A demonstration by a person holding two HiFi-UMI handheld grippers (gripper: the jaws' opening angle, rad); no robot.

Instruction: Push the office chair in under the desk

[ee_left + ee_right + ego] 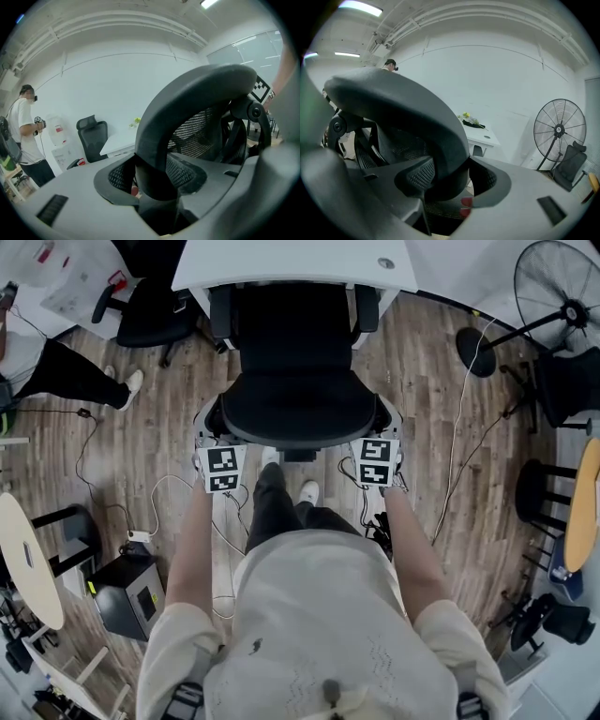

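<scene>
The left claw (152, 180) and right claw (445, 180) each clamp the backrest rim of the black mesh office chair (295, 399), at the white counter (281, 263).

A large floor fan (560, 298) stood on the wooden floor (150, 427) at upper right. A second black chair (142, 307) sat upper left, near a standing person (26, 136); a black box (127, 594) rested lower left.
</scene>
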